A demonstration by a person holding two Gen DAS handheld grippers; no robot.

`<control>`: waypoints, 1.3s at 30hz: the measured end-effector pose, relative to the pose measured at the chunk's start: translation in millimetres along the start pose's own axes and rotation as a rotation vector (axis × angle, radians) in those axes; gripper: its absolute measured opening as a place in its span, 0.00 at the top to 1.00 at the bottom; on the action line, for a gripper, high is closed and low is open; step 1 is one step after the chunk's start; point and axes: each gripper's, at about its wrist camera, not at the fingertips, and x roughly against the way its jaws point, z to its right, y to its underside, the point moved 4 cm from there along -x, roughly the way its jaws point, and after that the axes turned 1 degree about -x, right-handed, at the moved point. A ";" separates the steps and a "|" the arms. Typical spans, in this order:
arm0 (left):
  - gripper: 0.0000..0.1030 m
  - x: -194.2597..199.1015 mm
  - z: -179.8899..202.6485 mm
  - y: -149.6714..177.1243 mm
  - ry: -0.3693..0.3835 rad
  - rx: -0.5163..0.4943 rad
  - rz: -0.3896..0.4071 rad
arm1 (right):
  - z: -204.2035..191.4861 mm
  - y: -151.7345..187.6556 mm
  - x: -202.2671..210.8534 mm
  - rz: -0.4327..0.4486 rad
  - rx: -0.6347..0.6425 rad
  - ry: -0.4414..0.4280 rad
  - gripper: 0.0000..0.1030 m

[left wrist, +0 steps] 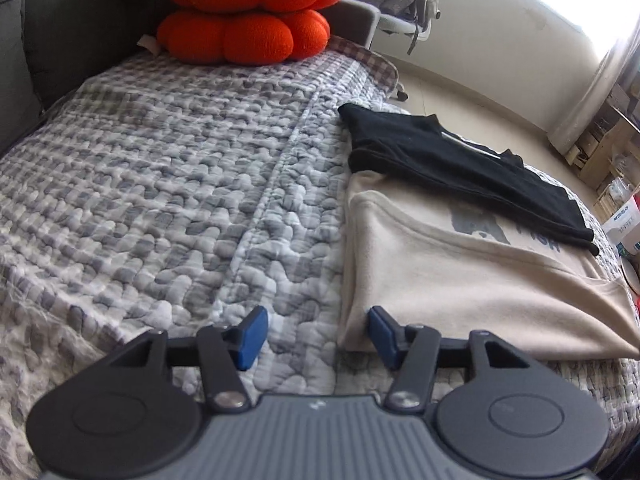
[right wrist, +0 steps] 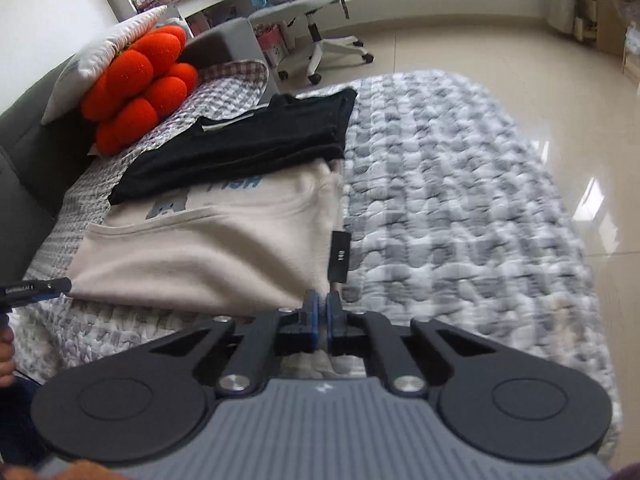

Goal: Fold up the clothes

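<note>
While spread half-wide with nothing between, left fingers (left wrist: 314, 338) sit at the cream shirt's (left wrist: 460, 280) near edge on the bed (left wrist: 160, 184). Right fingers (right wrist: 322, 320) pinched together, seemingly empty. Black shirt (left wrist: 460, 168) beyond cream. Next: probably 1 more fold.

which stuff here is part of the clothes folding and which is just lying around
Job:
- cream shirt, folded
- black shirt, folded, partly on the cream one
- left gripper, open
- right gripper, shut

Lying about:
- orange cushions
- white pillow
- office chair
- quilted cover
</note>
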 end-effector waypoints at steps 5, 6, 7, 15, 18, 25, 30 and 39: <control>0.46 1.1 1.5 1.5 -0.010 -0.006 -0.010 | -2.7 -2.3 -17.9 -0.028 0.078 0.065 0.93; 0.45 3.6 -1.1 1.4 -0.008 0.005 -0.008 | -6.2 -3.6 -16.2 -0.017 0.109 0.078 0.91; 0.45 6.1 -3.8 1.4 -0.006 0.016 -0.006 | -8.0 -4.3 -13.6 -0.005 0.129 0.090 0.88; 0.38 11.3 7.1 9.7 -0.030 0.000 -0.042 | -21.8 7.8 12.6 0.077 0.209 0.048 0.46; 0.36 -4.1 -1.1 12.5 -0.032 0.088 -0.077 | -3.3 7.5 -5.5 0.006 -0.005 0.004 0.46; 0.46 -15.7 -6.1 7.8 0.017 0.178 -0.032 | 25.2 1.2 -24.0 -0.024 -0.282 -0.054 0.84; 0.92 -12.5 -2.0 2.7 0.074 0.198 -0.037 | 24.1 -1.5 -12.1 0.025 -0.295 -0.074 0.89; 0.93 5.9 0.6 -52.7 0.132 0.261 0.002 | 25.5 -47.8 11.5 0.147 -0.393 -0.197 0.91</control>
